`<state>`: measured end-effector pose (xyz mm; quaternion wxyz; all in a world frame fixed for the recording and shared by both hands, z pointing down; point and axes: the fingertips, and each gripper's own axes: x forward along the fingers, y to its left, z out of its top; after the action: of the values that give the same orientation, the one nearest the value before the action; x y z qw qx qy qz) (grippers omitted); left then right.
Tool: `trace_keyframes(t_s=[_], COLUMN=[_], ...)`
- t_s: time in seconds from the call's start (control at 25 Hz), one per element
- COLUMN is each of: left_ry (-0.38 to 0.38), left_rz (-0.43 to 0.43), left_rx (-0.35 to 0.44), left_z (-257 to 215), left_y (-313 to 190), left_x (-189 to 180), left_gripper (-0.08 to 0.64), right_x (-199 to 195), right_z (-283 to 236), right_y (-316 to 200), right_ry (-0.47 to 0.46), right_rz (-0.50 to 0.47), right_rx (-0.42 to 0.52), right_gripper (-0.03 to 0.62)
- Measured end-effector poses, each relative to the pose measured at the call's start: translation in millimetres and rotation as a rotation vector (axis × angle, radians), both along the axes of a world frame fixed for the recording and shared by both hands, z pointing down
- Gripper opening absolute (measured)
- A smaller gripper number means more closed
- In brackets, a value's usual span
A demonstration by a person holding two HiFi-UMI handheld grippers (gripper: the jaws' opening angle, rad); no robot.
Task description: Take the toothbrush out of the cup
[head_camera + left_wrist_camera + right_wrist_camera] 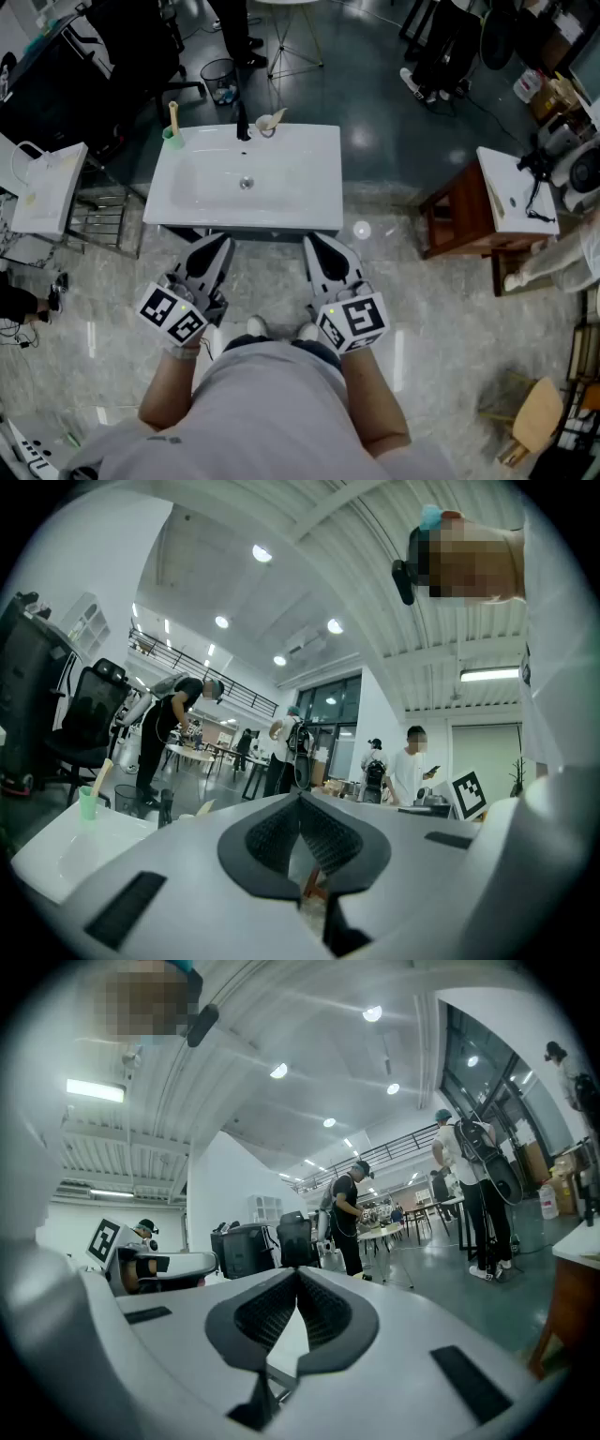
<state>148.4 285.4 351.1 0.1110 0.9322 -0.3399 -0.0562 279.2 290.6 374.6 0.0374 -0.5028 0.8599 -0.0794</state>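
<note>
Fingers on both tools are closed tip to tip with nothing between them: the left gripper (pixel 301 799) shows its dark ribbed pads meeting in a point, and the right gripper (pixel 297 1274) shows the same. In the head view the two are held level, side by side in front of the person's body, the left gripper (pixel 222 241) and the right gripper (pixel 312 241) each pointing at the near edge of a white washbasin (pixel 300 192) and stopping just short of it. The basin's drain (pixel 246 183) sits in the middle of the bowl. At the far rim a black faucet (pixel 243 122) stands near the centre, with a pale, cream-coloured object (pixel 270 120) just beside it on the right. On the basin's far left corner stands the green cup (pixel 173 140), and the toothbrush (pixel 173 113) rises upright out of it, well apart from both grippers. The left gripper view finds the same cup (pixel 87 803) and toothbrush (pixel 102 777) low at the left. Beyond the basin a mesh wastebasket (pixel 219 79) stands on the dark floor.
</note>
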Motion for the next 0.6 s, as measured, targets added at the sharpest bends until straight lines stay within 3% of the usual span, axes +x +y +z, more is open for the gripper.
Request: trace_keyframes(t_s=[0.32, 0.6], left_ry=[-0.012, -0.025], left_rz=[-0.027, -0.078], left_rx=[-0.014, -0.027], left_z=[4, 12], left_y=[0, -5], left_x=[33, 50], left_gripper=[0.017, 0.017], right_x=[29, 51], right_z=[4, 10], right_y=[0, 2], right_ry=[-0.02, -0.121], right_rz=[-0.022, -0.072], right_rx=[-0.001, -0.01], right_gripper=[0.023, 0.025])
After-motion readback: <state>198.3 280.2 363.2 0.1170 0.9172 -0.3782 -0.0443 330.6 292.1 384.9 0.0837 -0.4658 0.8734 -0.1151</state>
